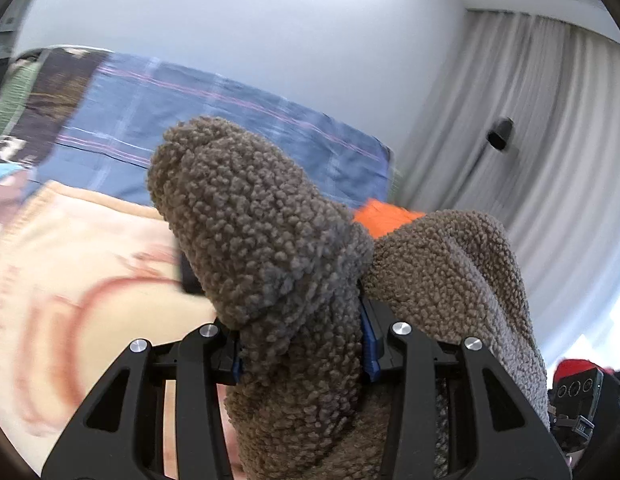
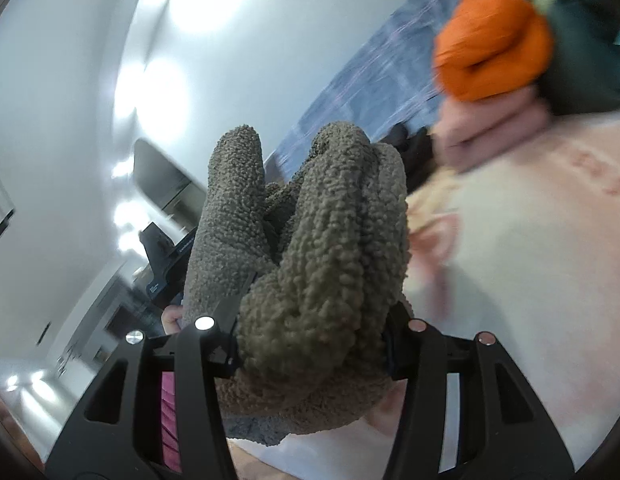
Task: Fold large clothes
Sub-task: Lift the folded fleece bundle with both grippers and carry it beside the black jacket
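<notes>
Curtain (image 1: 522, 128) in left view only

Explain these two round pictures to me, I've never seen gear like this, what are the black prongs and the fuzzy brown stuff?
There is no robot here. A person holds a hand-held two-finger gripper in each hand, and each carries a wide-angle camera looking along its fingers, hence the round, bent pictures. One picture is from the left gripper, the other from the right gripper. The black prongs are the grippers' own frames. Both are clamped on a bunched brown fleece garment, held up between them. Below lies a cream blanket with a reddish pattern, with a blue plaid cloth behind it and an orange cloth among other blurred clothes. Grey curtains hang at the side.
</notes>
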